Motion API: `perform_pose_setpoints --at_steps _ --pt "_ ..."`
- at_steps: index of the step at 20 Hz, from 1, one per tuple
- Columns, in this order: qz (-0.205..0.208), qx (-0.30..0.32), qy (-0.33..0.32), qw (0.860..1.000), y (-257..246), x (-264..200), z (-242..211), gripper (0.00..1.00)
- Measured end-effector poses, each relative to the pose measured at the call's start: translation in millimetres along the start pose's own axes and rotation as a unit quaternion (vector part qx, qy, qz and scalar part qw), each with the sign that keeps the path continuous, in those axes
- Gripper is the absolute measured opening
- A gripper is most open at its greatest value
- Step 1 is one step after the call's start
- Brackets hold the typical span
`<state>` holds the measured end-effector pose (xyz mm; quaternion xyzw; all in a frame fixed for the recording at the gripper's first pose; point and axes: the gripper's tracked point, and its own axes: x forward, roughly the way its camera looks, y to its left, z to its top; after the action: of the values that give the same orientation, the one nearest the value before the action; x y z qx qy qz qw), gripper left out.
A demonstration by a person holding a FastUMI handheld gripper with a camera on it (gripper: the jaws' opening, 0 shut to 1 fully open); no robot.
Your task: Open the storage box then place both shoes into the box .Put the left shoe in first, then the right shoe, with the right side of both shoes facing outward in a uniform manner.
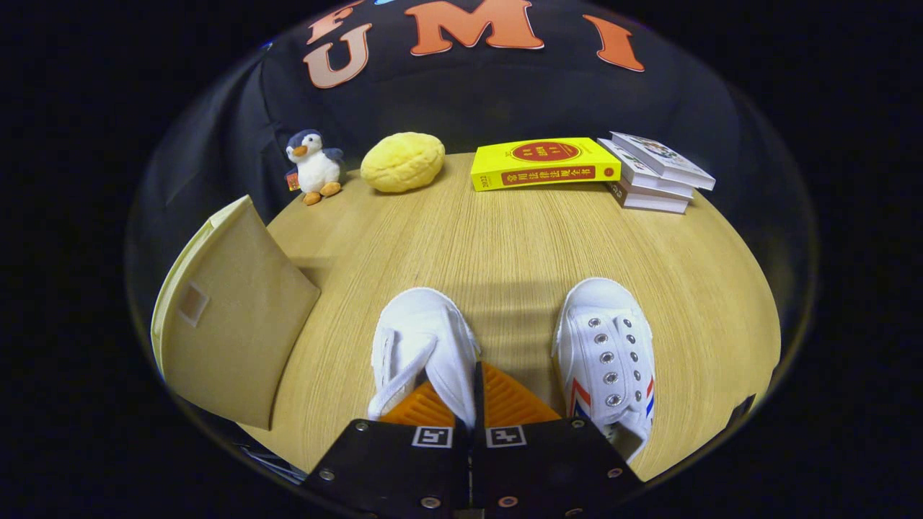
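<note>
i see the storage box [231, 317] at the left of the frame, a beige cardboard-coloured thing standing tilted on the wooden table [505, 245], its lid or flap raised and a small paler patch on its face. right of it, at lower centre, the left shoe [422, 346] lies with its long axis running away from me, toe pointing up the frame toward the far wall, tongue and strap loose. my gripper [477, 393] sits at the bottom centre, its fingers drawn together with hardly a gap, pinching the near right edge of that shoe between them. further right, the right shoe [606, 360] lies parallel, toe also pointing away, metal eyelets up and red and blue stripes on its side; it is apart from the fingers. along the far edge, from upper left: a plush penguin [314, 166], a yellow bun-shaped cushion [402, 161], a yellow book [544, 163] with red writing too small for me to read, then a stack of white books [652, 173]. these stand well beyond the shoes.
</note>
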<state>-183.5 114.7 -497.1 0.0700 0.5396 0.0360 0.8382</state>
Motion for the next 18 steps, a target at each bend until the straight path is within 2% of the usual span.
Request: perform_pose_setpoints --at_steps 11,18 --pt "0.037 0.055 -0.002 0.998 82.0 -63.6 88.2 0.03" --pt "0.060 0.064 0.019 0.996 160.9 -81.3 109.7 0.03"
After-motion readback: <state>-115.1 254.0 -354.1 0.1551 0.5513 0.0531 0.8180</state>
